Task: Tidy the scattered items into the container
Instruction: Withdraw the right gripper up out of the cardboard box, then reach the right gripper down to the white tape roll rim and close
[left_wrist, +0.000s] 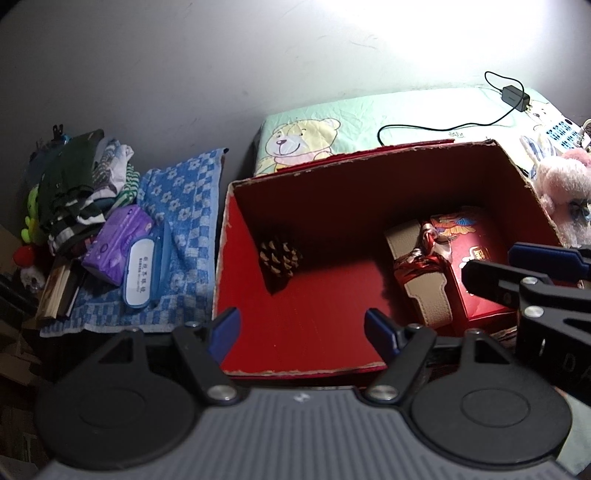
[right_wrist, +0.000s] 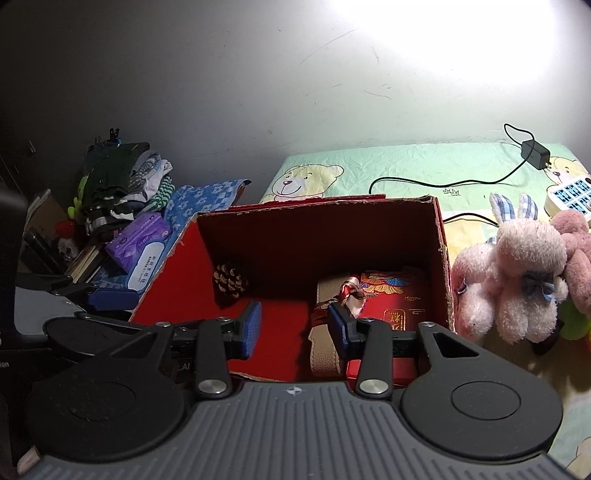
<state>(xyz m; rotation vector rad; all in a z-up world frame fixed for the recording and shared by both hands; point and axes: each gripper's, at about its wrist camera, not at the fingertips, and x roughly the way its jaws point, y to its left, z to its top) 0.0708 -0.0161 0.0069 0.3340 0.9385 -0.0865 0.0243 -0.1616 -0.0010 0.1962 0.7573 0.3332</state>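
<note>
The left gripper (left_wrist: 301, 332) stands with its blue-padded fingers spread wide and nothing between them, poised at the near rim of the open red cardboard box (left_wrist: 258, 221), over the bare red floor at the box's near left. The right gripper (right_wrist: 293, 325) has its fingers apart too, though less widely, and grips nothing; it hangs over the box's near edge toward the right half, its right pad in line with the strap below, and whether pad and strap touch I cannot tell from this angle.

Inside the box, a brown pine cone (left_wrist: 279, 254) lies against the left wall, well ahead of the left gripper. In the right half a beige leather strap with a red patterned ribbon tied round it (left_wrist: 421, 273) lies beside a flat red gift carton with a gold and blue print (right_wrist: 399, 295), which fills the right side.

Outside the box to its left, a blue checked flower-print towel (left_wrist: 188, 206) carries a purple tissue pack (left_wrist: 118, 243), a blue and white spectacle case (left_wrist: 142, 273) and a heap of folded clothes (left_wrist: 85, 177). To the right of the box, a pink plush rabbit (right_wrist: 517, 273) lies on the green bear-print sheet (right_wrist: 406, 162). Behind the box, a black charger with its cable (right_wrist: 535, 153) rests on that sheet.
</note>
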